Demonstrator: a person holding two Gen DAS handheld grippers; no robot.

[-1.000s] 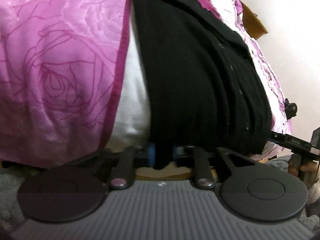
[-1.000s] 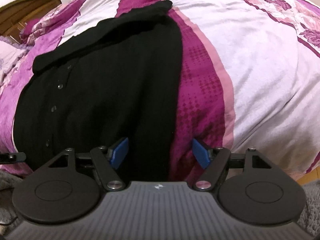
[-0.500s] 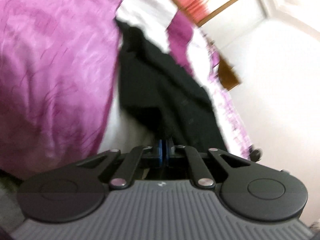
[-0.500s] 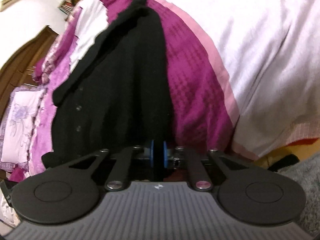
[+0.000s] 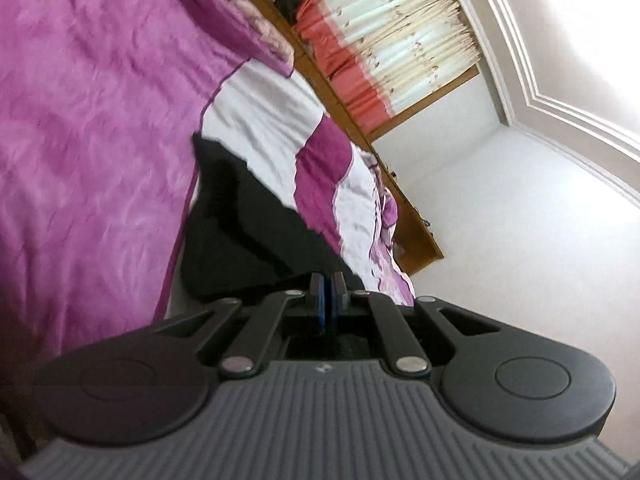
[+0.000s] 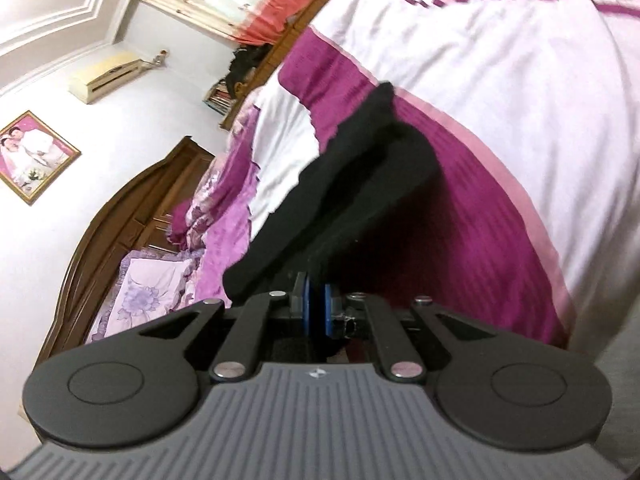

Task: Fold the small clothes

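A black knit cardigan [image 5: 240,236] lies on the purple and white bedspread [image 5: 92,128]. My left gripper [image 5: 327,300] is shut on its near hem, lifted off the bed, with the cloth running away from the blue pads. In the right wrist view the same cardigan [image 6: 360,184] stretches from the bed up to my right gripper [image 6: 317,308], which is shut on the other near corner of the hem. Both cameras are tilted. The cardigan's lower front is hidden behind the gripper bodies.
The bedspread [image 6: 500,92] covers the whole bed. A wooden headboard [image 6: 104,216] and pillow [image 6: 144,292] are at the left in the right wrist view. Curtains [image 5: 384,52] and a wooden frame [image 5: 416,220] stand behind the bed.
My right gripper closed on the cardigan hem. Both grippers lifted the hem off the bed and moved it up and forward; the cameras tilted so the walls and ceiling came into view.
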